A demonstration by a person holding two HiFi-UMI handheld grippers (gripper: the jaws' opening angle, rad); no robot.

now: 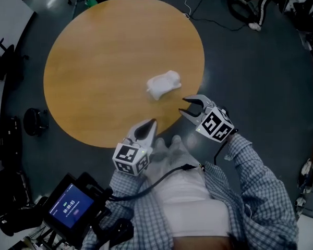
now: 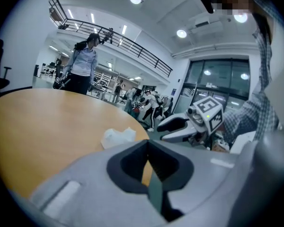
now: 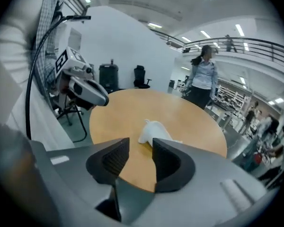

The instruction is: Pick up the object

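A crumpled white object [image 1: 164, 84] lies on the round wooden table [image 1: 94, 66], right of its middle. My right gripper [image 1: 183, 105] hovers at the table's near right edge, a short way from the object. Its jaws stand apart with nothing between them, and the object [image 3: 154, 130] shows just beyond the gap [image 3: 141, 143]. My left gripper [image 1: 152, 122] hangs over the near edge of the table, further from the object [image 2: 117, 137]. Its jaws meet at the tips [image 2: 148, 142], empty. The right gripper [image 2: 162, 129] shows to its right.
A device with a lit screen [image 1: 70, 207] hangs at the lower left by the person's body, with a black cable [image 1: 161, 178] running to it. Dark chairs [image 1: 36, 121] stand on the grey floor left of the table. A person [image 3: 202, 77] stands beyond the table's far side.
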